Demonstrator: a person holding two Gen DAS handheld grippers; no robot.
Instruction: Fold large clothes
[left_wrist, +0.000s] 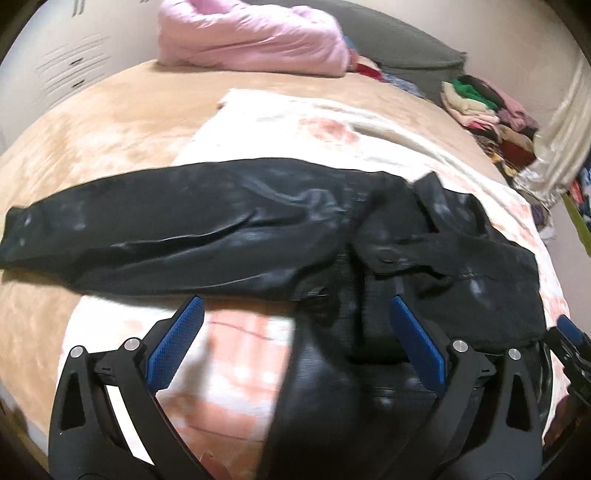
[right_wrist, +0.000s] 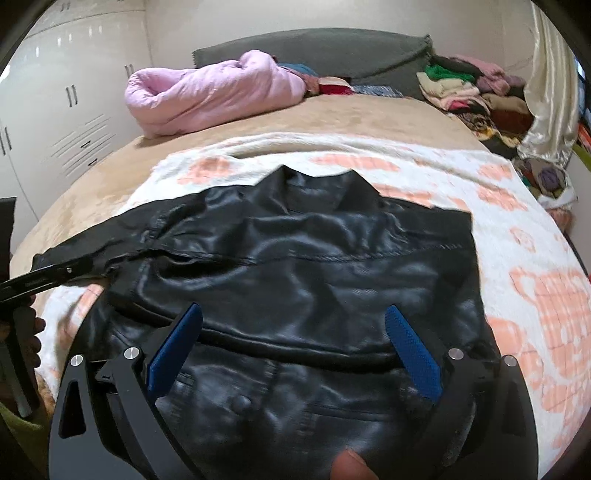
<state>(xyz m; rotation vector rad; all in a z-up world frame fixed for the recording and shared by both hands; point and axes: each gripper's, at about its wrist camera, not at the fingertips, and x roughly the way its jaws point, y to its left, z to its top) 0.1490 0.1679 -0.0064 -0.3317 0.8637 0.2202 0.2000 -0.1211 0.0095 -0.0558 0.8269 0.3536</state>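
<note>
A black leather jacket (right_wrist: 295, 258) lies spread on a white blanket with orange patterns (right_wrist: 517, 266), which covers part of a bed with a tan cover (right_wrist: 351, 110); in the right wrist view the jacket lies flat with its collar (right_wrist: 317, 184) toward the head of the bed, and one sleeve (left_wrist: 166, 225) stretches straight out to the side, its cuff reaching off the blanket onto the tan cover; the left gripper (left_wrist: 295, 321) hangs just above the near edge of the jacket with its blue pads (left_wrist: 177, 339) spread wide and nothing pressed between them; the right gripper (right_wrist: 293, 332) hovers over the lower body of the jacket, its jaws likewise wide apart and holding nothing, the leather showing in the gap beneath; both views are somewhat blurred; a fingertip (right_wrist: 351, 465) shows at the bottom edge of the right wrist view; at the head of the bed lie a bunched pink quilt (right_wrist: 207, 96) and a grey pillow (right_wrist: 332, 48), and a pile of mixed clothes (right_wrist: 476, 96) sits along the far right side beside a pale curtain (right_wrist: 550, 81); white wardrobe doors (right_wrist: 74, 92) stand to the left of the bed.
</note>
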